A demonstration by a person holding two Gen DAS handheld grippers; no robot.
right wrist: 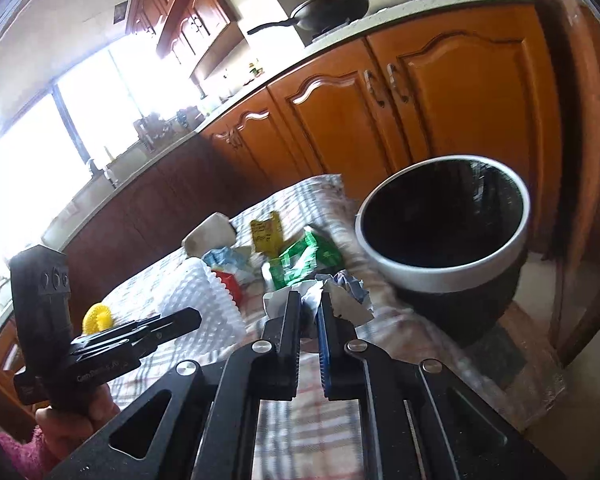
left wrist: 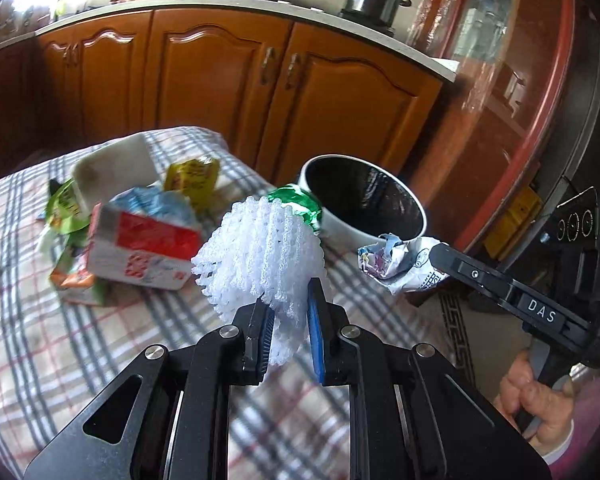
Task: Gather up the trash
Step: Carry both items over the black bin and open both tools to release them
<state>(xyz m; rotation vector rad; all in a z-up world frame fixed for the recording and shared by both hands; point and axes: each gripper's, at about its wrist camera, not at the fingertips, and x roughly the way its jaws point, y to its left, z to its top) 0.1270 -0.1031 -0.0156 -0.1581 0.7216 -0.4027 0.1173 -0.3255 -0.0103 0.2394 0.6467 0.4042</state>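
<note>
My left gripper (left wrist: 288, 292) is shut on a white foam fruit net (left wrist: 260, 248), which it holds above the plaid tablecloth (left wrist: 60, 340). To its right, my right gripper (left wrist: 436, 254) pinches a crumpled printed paper wrapper (left wrist: 396, 264). In the right wrist view the same gripper (right wrist: 310, 300) is shut on that wrapper (right wrist: 348, 292), just left of and below the rim of a black bin with a white rim (right wrist: 420, 276). The bin (left wrist: 340, 228) stands beside the table's far right corner. The left gripper (right wrist: 196, 320) with the net (right wrist: 204, 300) shows at lower left.
More litter lies on the cloth: a red and white carton (left wrist: 140, 248), a yellow packet (left wrist: 194, 180), a green foil wrapper (left wrist: 296, 204), a white foam tray (left wrist: 116, 172) and green packets (left wrist: 62, 208). Wooden kitchen cabinets (left wrist: 220, 80) stand behind the table.
</note>
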